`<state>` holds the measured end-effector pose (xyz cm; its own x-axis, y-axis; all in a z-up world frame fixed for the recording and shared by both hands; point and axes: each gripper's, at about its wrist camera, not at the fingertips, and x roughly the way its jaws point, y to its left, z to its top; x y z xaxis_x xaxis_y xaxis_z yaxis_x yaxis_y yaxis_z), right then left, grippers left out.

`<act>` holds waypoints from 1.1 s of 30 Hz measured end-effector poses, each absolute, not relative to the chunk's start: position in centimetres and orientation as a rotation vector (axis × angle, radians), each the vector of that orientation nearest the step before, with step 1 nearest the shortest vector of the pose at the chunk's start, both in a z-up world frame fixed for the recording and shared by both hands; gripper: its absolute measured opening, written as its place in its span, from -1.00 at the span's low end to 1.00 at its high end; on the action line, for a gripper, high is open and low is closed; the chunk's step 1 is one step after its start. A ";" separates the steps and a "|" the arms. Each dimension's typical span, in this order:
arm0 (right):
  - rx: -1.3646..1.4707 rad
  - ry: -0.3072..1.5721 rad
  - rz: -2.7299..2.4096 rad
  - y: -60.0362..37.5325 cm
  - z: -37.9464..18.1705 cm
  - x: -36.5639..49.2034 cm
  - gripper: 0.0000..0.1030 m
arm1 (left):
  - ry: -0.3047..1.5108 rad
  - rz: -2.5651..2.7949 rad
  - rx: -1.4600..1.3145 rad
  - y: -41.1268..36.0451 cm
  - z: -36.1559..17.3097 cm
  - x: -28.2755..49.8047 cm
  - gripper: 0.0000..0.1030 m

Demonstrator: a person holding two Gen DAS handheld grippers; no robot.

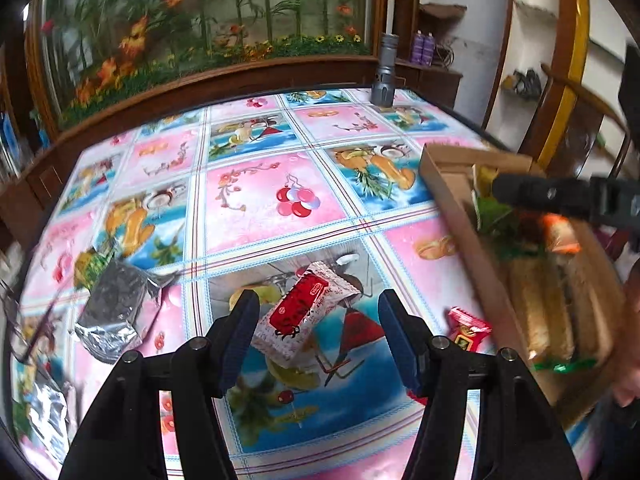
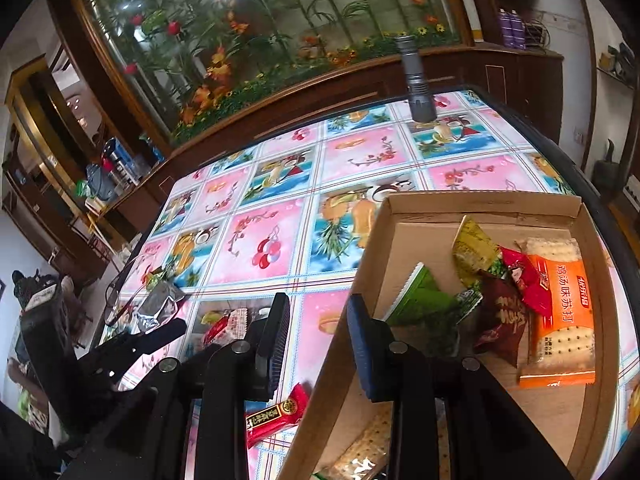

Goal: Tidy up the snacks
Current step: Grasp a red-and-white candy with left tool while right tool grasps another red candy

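Note:
A clear cracker packet with a red label [image 1: 304, 316] lies flat on the patterned tablecloth [image 1: 256, 200]. My left gripper [image 1: 318, 304] hovers over it, open, one finger on each side and neither pad pressing. The same packet [image 2: 226, 324] shows in the right wrist view beside the left gripper's fingers [image 2: 168, 332]. My right gripper [image 2: 318, 306] is open and holds nothing; it straddles the near-left wall of a cardboard box [image 2: 480, 204]. Several snack packets fill the box, among them an orange cracker pack [image 2: 560, 312]. A small red snack [image 2: 276, 416] lies on the cloth just outside the box.
A crumpled silver foil packet [image 1: 116, 312] lies at the table's left, with a pair of glasses [image 2: 120, 296] near it. A grey flashlight [image 1: 384, 76] stands at the far edge. A wooden cabinet with a plant display runs behind the table. A hand [image 1: 632, 340] shows at the right.

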<state>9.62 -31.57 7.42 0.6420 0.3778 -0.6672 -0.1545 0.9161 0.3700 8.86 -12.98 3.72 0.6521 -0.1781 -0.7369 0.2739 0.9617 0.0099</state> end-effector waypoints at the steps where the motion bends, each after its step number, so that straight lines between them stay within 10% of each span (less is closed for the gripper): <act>1: 0.293 0.824 0.313 -31.6 7.4 9.6 -0.36 | 0.825 -0.248 0.137 -13.2 3.5 8.9 0.18; 6: 0.260 0.853 0.391 -30.2 7.1 9.5 -0.32 | 0.875 -0.194 0.121 -12.6 1.8 10.4 -0.46; 33: 0.037 1.036 0.679 -22.3 3.9 6.3 -0.01 | 0.908 -0.085 -0.017 -7.7 2.0 11.1 -0.56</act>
